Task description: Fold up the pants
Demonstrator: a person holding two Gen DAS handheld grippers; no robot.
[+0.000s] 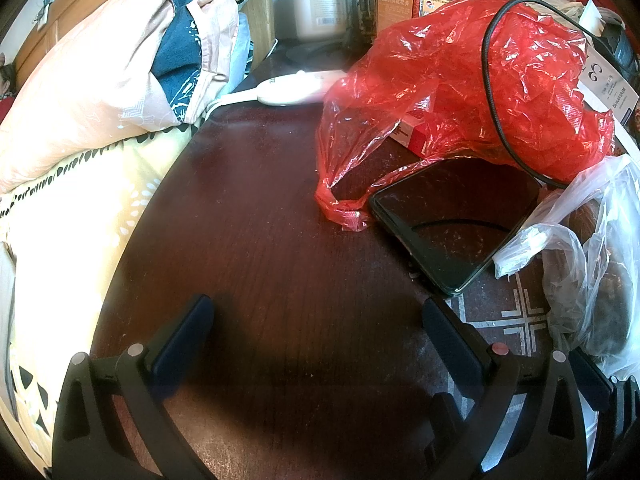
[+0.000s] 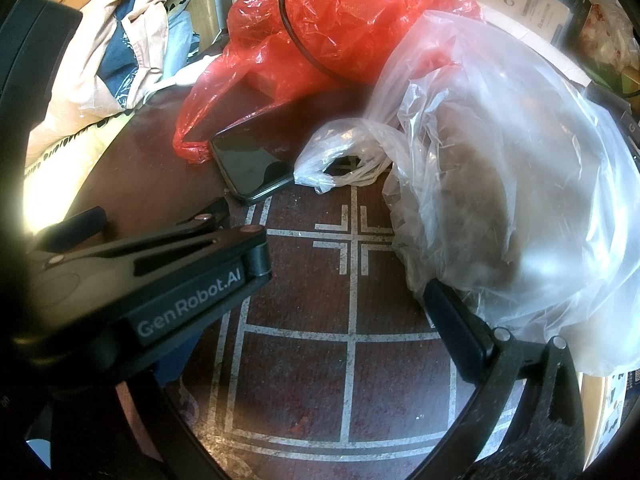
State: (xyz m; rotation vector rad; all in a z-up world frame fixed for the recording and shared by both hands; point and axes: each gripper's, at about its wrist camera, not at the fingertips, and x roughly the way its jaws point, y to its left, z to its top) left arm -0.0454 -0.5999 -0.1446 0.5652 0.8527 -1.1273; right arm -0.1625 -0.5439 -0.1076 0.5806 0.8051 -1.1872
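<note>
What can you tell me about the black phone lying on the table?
The phone is a flat black slab with a glossy, dusty screen, switched off, lying face up on the dark wooden table. The red plastic bag covers its far end, and the clear plastic bag touches one near corner.
</note>
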